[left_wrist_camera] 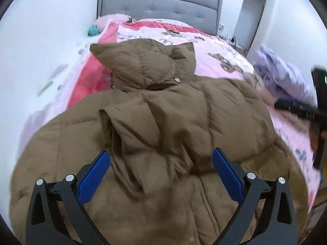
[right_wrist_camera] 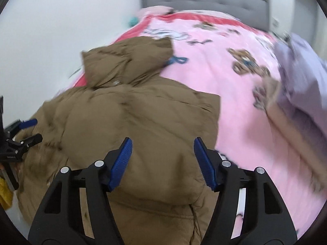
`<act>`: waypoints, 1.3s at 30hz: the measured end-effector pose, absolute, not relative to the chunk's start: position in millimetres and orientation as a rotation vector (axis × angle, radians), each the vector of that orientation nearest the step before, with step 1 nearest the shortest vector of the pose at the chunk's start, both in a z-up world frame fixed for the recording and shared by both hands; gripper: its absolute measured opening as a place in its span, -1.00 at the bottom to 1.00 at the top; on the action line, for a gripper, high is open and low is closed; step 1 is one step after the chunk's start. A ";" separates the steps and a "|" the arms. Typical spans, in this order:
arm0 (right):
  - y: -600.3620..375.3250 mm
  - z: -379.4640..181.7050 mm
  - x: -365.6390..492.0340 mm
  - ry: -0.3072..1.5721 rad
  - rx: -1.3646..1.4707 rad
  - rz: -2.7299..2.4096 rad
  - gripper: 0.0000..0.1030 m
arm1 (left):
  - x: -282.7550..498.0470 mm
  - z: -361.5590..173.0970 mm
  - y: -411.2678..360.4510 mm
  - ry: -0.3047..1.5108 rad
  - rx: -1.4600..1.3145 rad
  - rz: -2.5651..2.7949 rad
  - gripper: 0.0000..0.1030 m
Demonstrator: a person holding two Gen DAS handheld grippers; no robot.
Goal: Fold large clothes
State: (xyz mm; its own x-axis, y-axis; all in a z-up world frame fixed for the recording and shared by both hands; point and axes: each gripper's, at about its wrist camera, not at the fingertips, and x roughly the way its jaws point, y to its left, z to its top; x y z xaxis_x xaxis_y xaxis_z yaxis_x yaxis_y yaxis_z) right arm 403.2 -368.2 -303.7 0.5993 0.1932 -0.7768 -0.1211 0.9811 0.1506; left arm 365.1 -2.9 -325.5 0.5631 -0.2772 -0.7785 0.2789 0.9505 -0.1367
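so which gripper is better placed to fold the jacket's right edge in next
Right, probably. The right gripper hangs open over the brown jacket close to its edge by the pink blanket. The left gripper, also open, sits over the jacket's middle.

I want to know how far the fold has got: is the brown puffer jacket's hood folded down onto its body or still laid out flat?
Still laid out: the hood extends beyond the collar of the jacket onto the pink blanket.
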 end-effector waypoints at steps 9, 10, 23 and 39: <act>-368.8 -318.6 402.9 0.893 0.148 0.153 0.17 | 377.0 -360.1 0.6 0.911 0.036 -0.296 0.46; -367.2 -321.0 402.9 0.901 0.146 0.145 0.17 | 376.1 -363.7 -0.5 0.905 0.050 -0.275 0.23; -374.4 -323.0 447.4 0.881 0.182 0.202 -0.28 | 365.3 -345.2 12.5 0.872 0.110 -0.272 -0.85; -349.3 -384.8 496.4 1.074 0.043 0.149 -0.35 | 393.1 -362.1 22.9 1.022 0.127 -0.154 -0.30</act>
